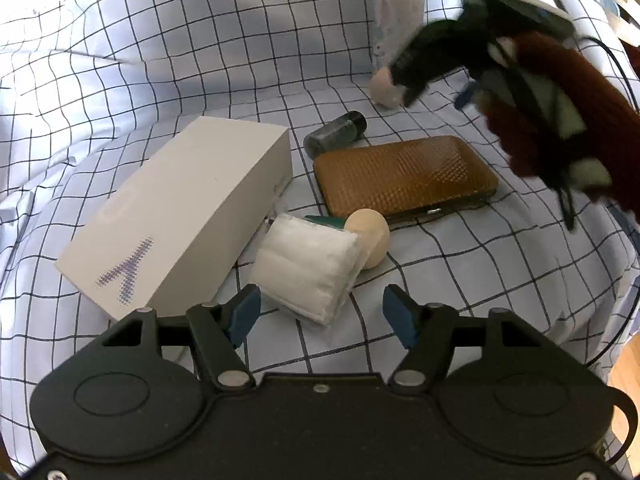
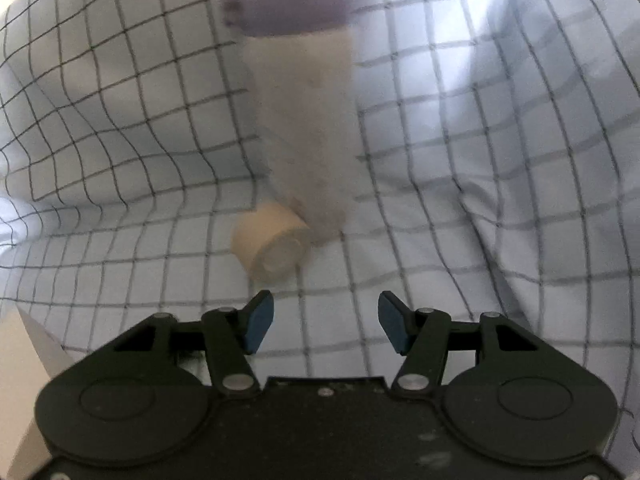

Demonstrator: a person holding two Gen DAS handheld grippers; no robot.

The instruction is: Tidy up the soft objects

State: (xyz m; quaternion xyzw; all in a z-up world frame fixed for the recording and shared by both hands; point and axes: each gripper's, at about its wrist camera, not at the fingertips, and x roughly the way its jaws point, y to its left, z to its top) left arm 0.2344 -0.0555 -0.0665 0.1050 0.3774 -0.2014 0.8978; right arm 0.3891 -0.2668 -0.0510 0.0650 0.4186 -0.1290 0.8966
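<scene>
In the left wrist view my left gripper [image 1: 320,314] is open and empty, just short of a white packet of cotton pads [image 1: 306,270]. A beige sponge [image 1: 370,238] leans on the packet's far side. My right gripper [image 1: 404,80] shows at the upper right, blurred, held by a hand in a dark red sleeve [image 1: 568,116], right by a small beige roll [image 1: 384,86]. In the right wrist view my right gripper [image 2: 326,320] is open and empty, close to that beige roll [image 2: 272,242]. A pale bottle with a purple cap [image 2: 300,120] stands behind it.
A white box [image 1: 176,216], a brown textured case [image 1: 404,176] and a small dark jar [image 1: 336,132] lie on the checked bedsheet [image 1: 160,60]. The purple-capped bottle [image 1: 400,4] stands at the back. A white box corner [image 2: 24,356] shows at the right wrist view's left edge.
</scene>
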